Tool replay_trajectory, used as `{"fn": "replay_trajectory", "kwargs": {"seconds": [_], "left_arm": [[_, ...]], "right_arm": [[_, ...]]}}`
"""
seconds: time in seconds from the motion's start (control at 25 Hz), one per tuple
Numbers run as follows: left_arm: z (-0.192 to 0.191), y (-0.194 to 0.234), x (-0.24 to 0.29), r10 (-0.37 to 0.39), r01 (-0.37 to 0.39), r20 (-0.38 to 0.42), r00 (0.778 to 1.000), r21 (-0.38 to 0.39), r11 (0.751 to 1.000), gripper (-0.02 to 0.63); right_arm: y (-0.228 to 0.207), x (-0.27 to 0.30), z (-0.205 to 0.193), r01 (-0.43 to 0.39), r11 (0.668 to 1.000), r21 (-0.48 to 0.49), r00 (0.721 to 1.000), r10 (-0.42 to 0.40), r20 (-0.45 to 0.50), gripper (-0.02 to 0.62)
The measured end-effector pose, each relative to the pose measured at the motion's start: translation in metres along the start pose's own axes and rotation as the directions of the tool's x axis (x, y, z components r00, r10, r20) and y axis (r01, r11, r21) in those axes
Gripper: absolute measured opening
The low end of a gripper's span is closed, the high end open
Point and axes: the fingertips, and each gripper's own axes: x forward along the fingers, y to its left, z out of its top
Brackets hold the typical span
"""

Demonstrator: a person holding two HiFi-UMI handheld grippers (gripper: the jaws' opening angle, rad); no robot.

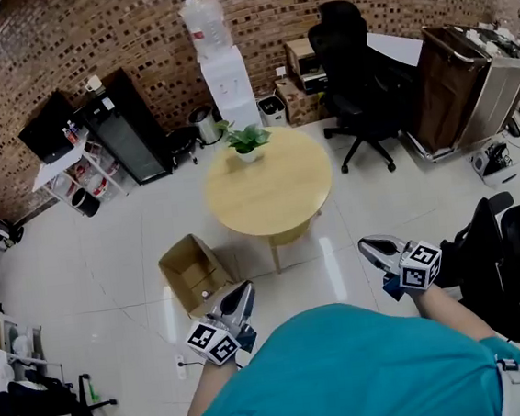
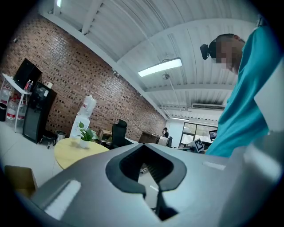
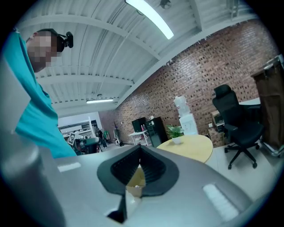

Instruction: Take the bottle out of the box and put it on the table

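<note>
Cardboard box sits open on the floor; the bottle is apparently the pale speck inside, not yet lifted. Your left gripper is beside it, jaws closed, empty, nearest for the reach. The round table ahead is the set-down spot. Your right gripper is closed, empty, held clear.

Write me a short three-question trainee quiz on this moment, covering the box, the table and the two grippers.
1. True or false: the cardboard box stands on the round table.
2. What sits on the table? A) potted plant B) laptop C) mug
3. Are the left gripper and right gripper open or shut?

Key: 1 false, it stands on the floor beside the table. 2 A. 3 both shut, holding nothing.
</note>
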Motion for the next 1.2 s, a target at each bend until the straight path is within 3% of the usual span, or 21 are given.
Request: {"fn": "replay_trajectory", "kwargs": {"seconds": [0.4,0.72,0.96,1.2], "left_arm": [[0.035,0.108,-0.046,-0.082,0.082,-0.010,0.997,-0.018,0.996,0.000],[0.014,0.142,-0.009,-0.080,0.079,-0.028,0.996,-0.042,0.996,0.000],[-0.012,0.152,0.054,-0.020,0.020,-0.016,1.000,0.000,1.000,0.000],[-0.056,0.152,0.121,0.112,-0.112,0.001,0.994,0.023,0.993,0.000]], "right_arm": [[0.029,0.128,0.004,0.060,0.998,0.001,0.998,-0.060,0.015,0.003],[-0.025,0.152,-0.008,0.058,0.998,0.039,0.998,-0.057,-0.036,0.003],[-0.101,0.155,-0.008,-0.042,0.998,0.042,0.998,0.044,-0.046,0.003],[-0.177,0.150,-0.011,-0.214,0.974,-0.078,0.970,0.202,-0.137,0.005]]}}
